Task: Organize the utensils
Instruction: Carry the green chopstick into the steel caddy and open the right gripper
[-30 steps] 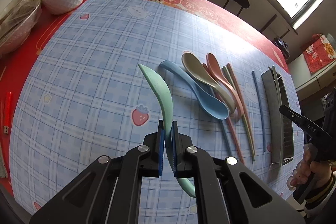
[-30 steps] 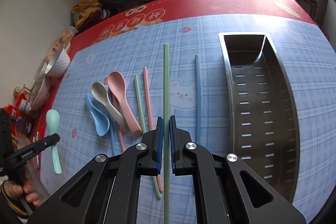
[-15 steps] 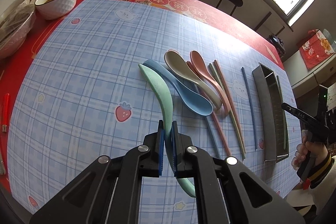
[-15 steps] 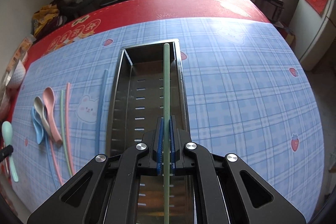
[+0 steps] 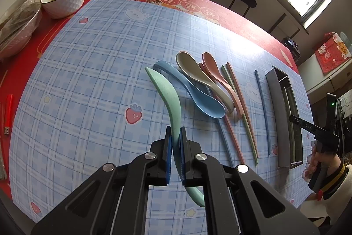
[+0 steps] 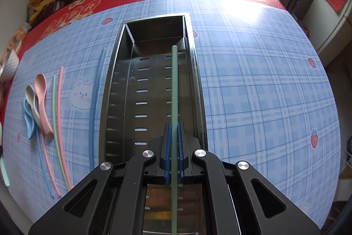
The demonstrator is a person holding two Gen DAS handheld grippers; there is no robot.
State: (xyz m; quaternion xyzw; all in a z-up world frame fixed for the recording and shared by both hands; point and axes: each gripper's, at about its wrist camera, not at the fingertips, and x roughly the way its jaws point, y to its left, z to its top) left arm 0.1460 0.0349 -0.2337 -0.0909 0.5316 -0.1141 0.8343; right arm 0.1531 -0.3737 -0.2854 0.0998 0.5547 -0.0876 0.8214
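Barely begun. Right gripper [image 6: 173, 136] clamped on a green chopstick [image 6: 175, 85] over the steel tray [image 6: 114, 89] near the table's right edge; left gripper [image 5: 175, 142] clamped on a green spoon [image 5: 169, 98], raised. Three spoons [image 5: 198, 89] and several chopsticks [image 5: 261, 107] left mid-table.

The drainer tray [image 6: 116, 89] is brushed metal with a dull sheen and punched slots in its floor. The green chopstick [image 6: 175, 85] over it looks like matt, smooth plastic. The mint spoon [image 5: 169, 98] is matt plastic too, finely speckled — as is the blue spoon [image 5: 198, 98] beside it. The counter [image 5: 88, 69] wears a glossy blue plaid sheet that throws back window glare near its far edge; beyond lies a red mat [image 5: 231, 14], duller and slightly grainy. At the far left corner stands a glazed white bowl [image 5: 66, 1] with a dimpled outside.
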